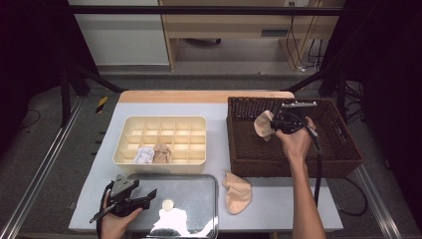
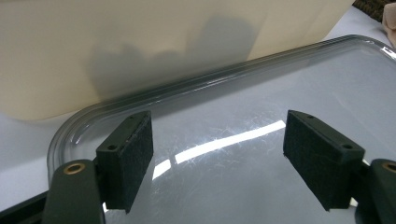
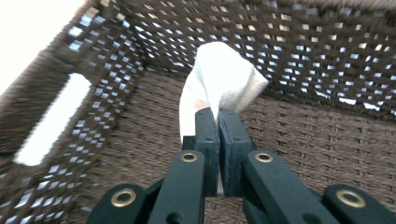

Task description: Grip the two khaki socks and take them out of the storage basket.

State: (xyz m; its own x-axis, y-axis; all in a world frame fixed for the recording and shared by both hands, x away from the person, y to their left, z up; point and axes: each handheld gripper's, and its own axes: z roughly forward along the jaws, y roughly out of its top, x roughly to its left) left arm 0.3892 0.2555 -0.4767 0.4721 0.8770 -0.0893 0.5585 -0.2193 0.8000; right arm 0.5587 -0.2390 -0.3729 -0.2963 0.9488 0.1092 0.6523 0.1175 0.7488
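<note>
My right gripper is shut on a beige sock, holding it up inside the brown wicker basket near its left wall. A second beige sock lies flat on the table in front of the basket. The cream divided box has a white rolled sock and a beige one in its front row. My left gripper stands open with nothing between its pads, low over a clear plastic lid.
The grey table ends close to the person's side, and a wooden strip borders its far side. Dark frame bars stand at the left and right. The right gripper's cable hangs along the forearm.
</note>
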